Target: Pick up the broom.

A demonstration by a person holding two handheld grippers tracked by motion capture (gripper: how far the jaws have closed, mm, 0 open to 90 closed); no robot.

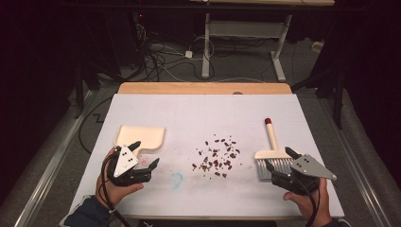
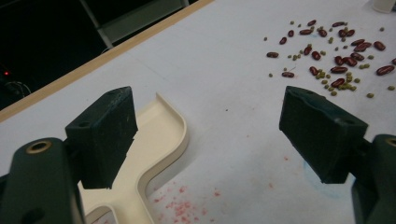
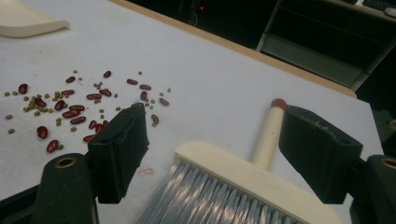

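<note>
On the white bench (image 1: 203, 111), a cream dustpan (image 1: 142, 137) is seen at the left and a cream brush (image 1: 273, 153) with grey bristles at the right, its red-tipped handle pointing away from the person. Between them, red beans and small green ones (image 1: 216, 159) are scattered (apart from both tools). The left tongs (image 1: 143, 161) are held wide apart just beside the dustpan's near edge, nothing being gripped. The right tongs (image 1: 280, 159) are likewise spread apart over the brush's bristles, with its head seen between the jaws but not clamped.
</note>
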